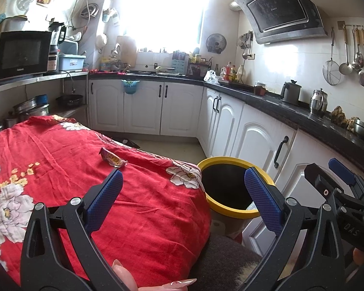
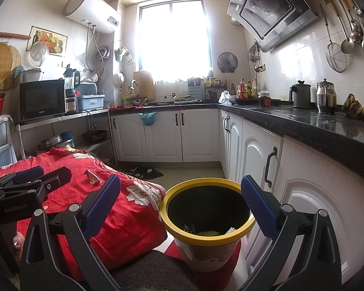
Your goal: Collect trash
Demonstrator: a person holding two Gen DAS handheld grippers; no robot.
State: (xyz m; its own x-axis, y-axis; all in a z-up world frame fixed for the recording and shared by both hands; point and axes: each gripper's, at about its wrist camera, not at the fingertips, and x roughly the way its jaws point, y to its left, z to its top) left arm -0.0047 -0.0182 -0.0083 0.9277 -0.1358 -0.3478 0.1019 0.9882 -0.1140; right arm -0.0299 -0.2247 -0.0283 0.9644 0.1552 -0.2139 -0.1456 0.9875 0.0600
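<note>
Left wrist view, a kitchen in bright window light: at far left a microwave [image 1: 21, 53] sits on a steel shelf; below it a table draped in a red floral cloth [image 1: 60, 150] carries a single crumpled snack wrapper [image 1: 112, 159], lying just beyond the left finger of the left gripper [image 1: 183, 184], whose blue-padded fingers are spread wide with nothing between them. To the right of the table, touching the cloth's hanging edge, stands a yellow-rimmed trash bin [image 1: 230, 212] in front of white cabinets [image 1: 259, 143]. Farther right, the right gripper [image 2: 180, 192] shows at the frame's edge; its own camera finds its fingers likewise spread wide and empty, poised above the bin's open mouth, with scraps of litter visible at the bottom.
</note>
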